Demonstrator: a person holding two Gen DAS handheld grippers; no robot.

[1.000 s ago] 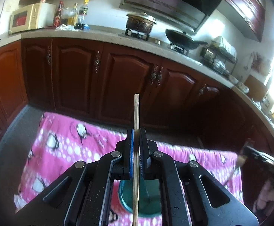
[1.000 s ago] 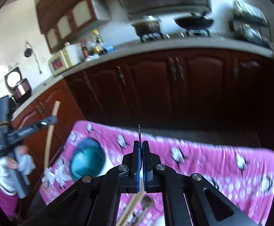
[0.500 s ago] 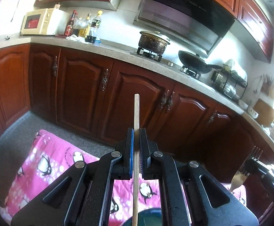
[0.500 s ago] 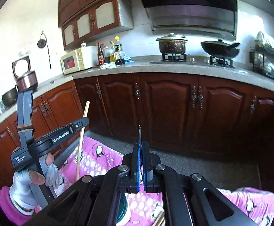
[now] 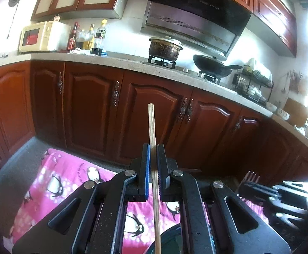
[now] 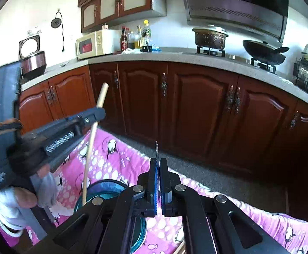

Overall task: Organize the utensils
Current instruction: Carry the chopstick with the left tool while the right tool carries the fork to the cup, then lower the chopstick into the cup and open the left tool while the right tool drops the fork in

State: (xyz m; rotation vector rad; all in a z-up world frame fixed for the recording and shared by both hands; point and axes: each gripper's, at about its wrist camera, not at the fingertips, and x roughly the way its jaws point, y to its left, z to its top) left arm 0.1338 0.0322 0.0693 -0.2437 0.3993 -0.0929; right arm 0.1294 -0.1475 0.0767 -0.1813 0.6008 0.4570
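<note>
My left gripper (image 5: 153,148) is shut on a wooden chopstick (image 5: 152,131) that stands upright, its lower end over a teal cup (image 5: 170,241). The same gripper (image 6: 96,114) and chopstick (image 6: 90,148) show at the left of the right wrist view, above the teal cup (image 6: 105,192). My right gripper (image 6: 158,163) is shut on a metal fork, seen edge-on (image 6: 156,148). The fork's tines (image 5: 251,178) point up at the lower right of the left wrist view, beside the right gripper (image 5: 257,187).
A pink penguin-print cloth (image 6: 115,158) covers the table. Dark wooden cabinets (image 6: 196,110) and a grey counter (image 6: 175,57) with stove, pots and microwave (image 6: 94,43) lie beyond. Another wooden stick (image 6: 180,249) lies at the bottom edge.
Both grippers have tilted upward, bringing the kitchen cabinets and hood into view. The left gripper with the chopstick has come closer to the right one, over the teal cup.
</note>
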